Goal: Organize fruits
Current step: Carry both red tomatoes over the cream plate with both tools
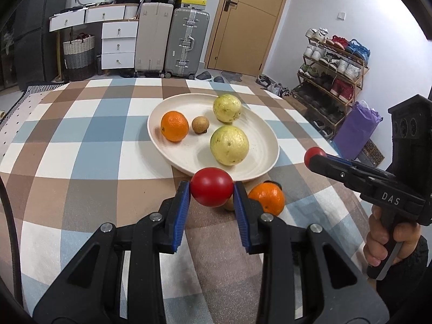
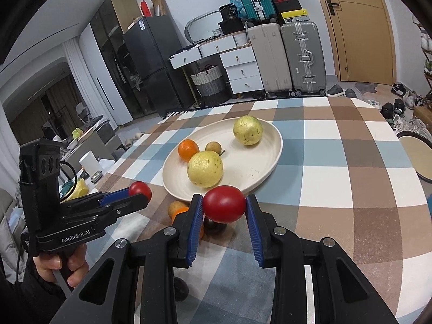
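Each claw, left (image 1: 212,194) and right (image 2: 224,208), apparently grips a red tomato.

The right gripper (image 2: 224,208) clamped a red tomato (image 2: 224,207) at six o'clock of the cream plate (image 2: 259,172). At nine o'clock, the left gripper (image 2: 139,193) pinched another red tomato (image 2: 139,189).
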Demonstrator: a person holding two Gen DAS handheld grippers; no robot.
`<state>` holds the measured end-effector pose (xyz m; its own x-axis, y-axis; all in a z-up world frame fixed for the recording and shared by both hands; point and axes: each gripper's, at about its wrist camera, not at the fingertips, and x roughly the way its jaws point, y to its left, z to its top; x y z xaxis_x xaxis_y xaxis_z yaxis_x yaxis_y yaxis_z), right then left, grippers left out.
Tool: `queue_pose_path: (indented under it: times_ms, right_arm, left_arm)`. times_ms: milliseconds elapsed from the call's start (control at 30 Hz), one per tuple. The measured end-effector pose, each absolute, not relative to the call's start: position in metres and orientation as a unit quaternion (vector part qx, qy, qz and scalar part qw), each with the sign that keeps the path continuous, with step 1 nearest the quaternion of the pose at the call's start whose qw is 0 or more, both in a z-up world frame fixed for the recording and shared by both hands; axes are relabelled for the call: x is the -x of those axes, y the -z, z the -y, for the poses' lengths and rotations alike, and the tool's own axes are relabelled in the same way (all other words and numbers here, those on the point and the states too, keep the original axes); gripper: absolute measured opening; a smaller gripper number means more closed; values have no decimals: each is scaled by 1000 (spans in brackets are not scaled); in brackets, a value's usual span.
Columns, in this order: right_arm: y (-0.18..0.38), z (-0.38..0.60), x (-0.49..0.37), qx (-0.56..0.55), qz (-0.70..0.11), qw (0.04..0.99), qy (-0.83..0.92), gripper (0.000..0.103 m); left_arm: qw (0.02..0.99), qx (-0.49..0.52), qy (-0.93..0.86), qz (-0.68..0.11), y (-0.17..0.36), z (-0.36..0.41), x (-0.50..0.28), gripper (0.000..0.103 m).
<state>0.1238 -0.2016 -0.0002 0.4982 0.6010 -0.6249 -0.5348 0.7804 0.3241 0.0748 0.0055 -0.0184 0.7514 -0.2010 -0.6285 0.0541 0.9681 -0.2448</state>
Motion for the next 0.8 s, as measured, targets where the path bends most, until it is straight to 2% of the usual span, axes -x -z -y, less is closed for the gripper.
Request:
queue_pose_path:
  times_ms: [433, 800]
  right_arm:
    - [-20, 191, -150, -40, -368, 872, -319, 33]
    - [-18, 188, -173, -54, -367, 877, -305, 33]
  left_arm:
    - [938, 100, 51, -327, -1, -5, -97, 30]
    - [939, 89, 38, -329, 3, -5, -127, 30]
